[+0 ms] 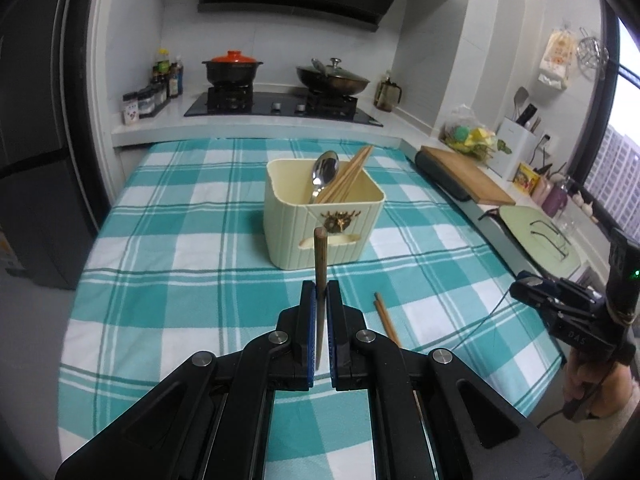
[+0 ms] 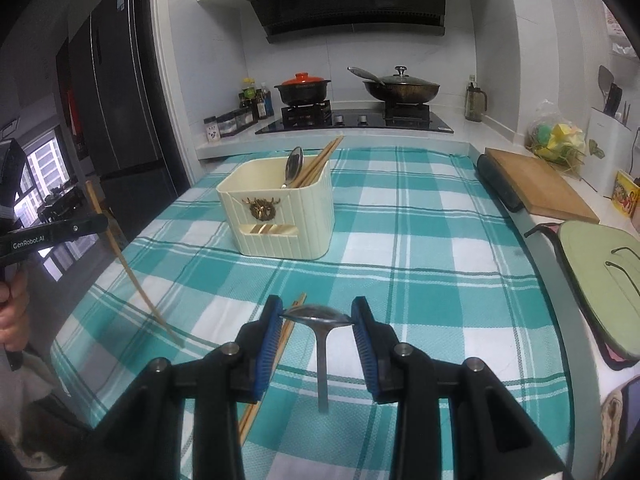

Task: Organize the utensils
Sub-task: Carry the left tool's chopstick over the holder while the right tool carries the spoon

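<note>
Chopstick (image 1: 320, 264) pinched upright in left fingers (image 1: 320, 296); spoon (image 2: 318, 316), seemingly gripped, between right fingers (image 2: 276, 320).

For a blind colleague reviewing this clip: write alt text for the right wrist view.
The right gripper is shut on a metal spoon, clamping its bowl, above a teal checked tablecloth. Two chopsticks lie below; beyond stands a cream utensil holder holding a spoon and chopsticks.

- A table covered by a teal-and-white checked cloth (image 1: 180, 240) carries everything.
- A cream utensil holder (image 1: 324, 216) stands on it.
- A pair of chopsticks (image 1: 386, 316) lies on the cloth.
</note>
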The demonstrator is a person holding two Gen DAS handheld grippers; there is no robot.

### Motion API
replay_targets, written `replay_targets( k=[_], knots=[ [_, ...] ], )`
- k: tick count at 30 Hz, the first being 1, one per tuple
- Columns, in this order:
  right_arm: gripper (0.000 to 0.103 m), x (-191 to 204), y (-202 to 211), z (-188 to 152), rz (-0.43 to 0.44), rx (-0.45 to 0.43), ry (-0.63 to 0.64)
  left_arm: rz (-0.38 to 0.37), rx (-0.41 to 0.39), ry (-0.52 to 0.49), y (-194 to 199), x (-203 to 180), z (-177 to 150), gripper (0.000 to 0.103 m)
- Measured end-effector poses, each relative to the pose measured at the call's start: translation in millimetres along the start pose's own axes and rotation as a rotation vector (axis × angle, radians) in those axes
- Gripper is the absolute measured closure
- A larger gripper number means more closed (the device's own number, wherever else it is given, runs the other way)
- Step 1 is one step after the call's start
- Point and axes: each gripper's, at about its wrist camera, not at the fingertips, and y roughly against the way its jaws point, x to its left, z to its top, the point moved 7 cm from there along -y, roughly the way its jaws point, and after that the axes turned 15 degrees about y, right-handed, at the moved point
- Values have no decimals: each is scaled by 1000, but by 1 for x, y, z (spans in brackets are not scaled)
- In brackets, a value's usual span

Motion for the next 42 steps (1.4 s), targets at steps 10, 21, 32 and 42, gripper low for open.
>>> replay_targets(
  k=[10, 21, 32, 42],
  knots=[
    [67, 1, 2, 34, 5, -41, 11, -32, -15, 10, 10, -8, 14, 100],
    [67, -8, 1, 103, 35, -104, 33, -110, -54, 26, 28, -23, 64, 100],
    [67, -17, -14, 192, 20, -211, 71, -104, -234, 7, 31, -46, 173, 100],
    [67, -18, -104, 229, 79, -193, 40, 17, -80, 32, -89, -24, 185, 100]
  ],
)
